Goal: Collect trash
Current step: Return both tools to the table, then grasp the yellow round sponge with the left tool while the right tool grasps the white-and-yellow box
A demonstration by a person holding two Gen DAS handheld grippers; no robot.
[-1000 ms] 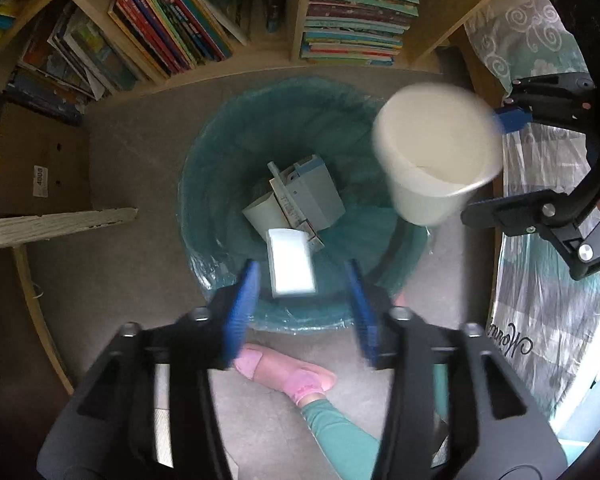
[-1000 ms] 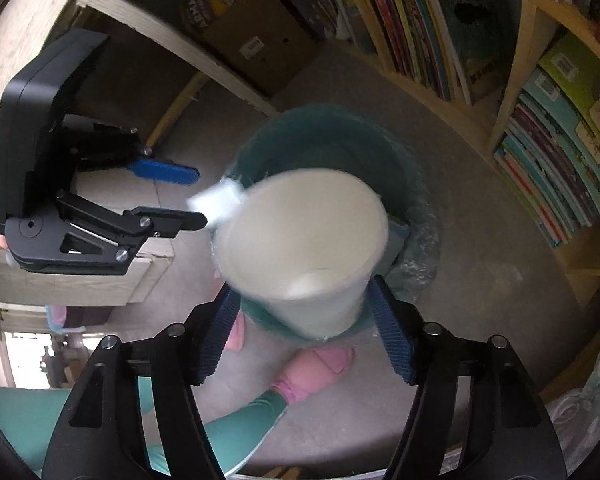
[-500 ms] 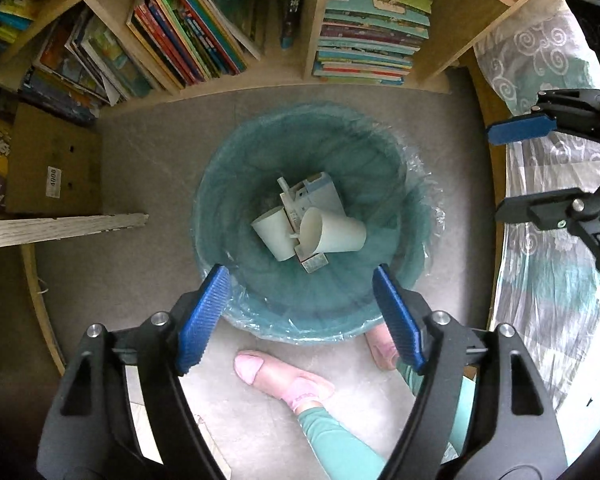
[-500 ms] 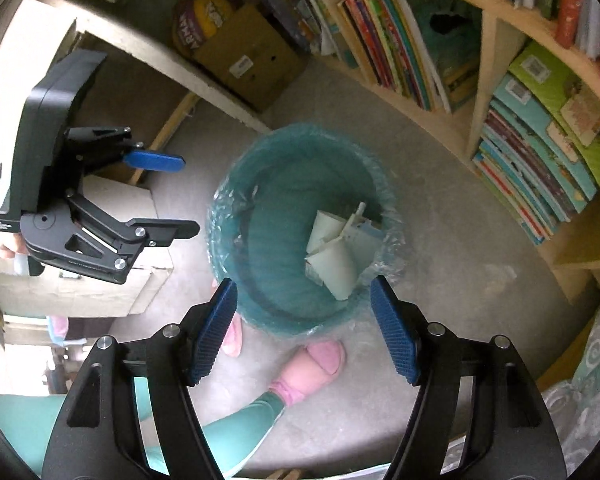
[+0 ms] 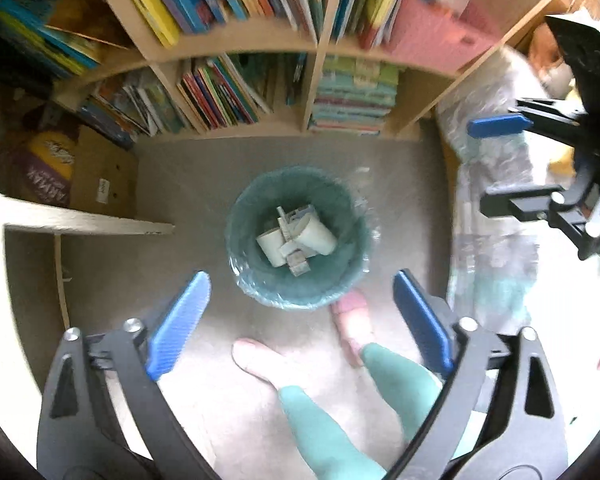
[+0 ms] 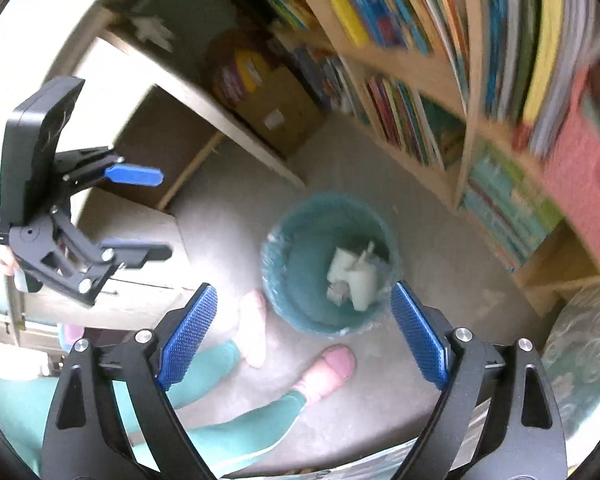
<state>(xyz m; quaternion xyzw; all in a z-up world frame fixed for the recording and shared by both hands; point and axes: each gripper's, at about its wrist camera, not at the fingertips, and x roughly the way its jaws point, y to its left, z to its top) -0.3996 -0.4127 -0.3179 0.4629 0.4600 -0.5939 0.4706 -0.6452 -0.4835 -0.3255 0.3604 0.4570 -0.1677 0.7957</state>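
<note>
A teal trash bin with a clear liner stands on the grey floor, far below both grippers. Inside lie white paper cups and a small carton. The right wrist view shows the same bin with the cups at its bottom. My left gripper hangs high above the bin, its jaws still opening, with nothing between them. My right gripper is also high up, jaws opening and empty. Each gripper appears in the other's view: the right gripper and the left gripper.
A wooden bookshelf full of books stands behind the bin. A cardboard box and a wooden board lie to the left. A patterned cloth is on the right. The person's legs and pink slippers stand beside the bin.
The white cup and the small carton dropped from the grippers into the bin. Both grippers opened wider and rose well above the bin, which now looks much smaller.
</note>
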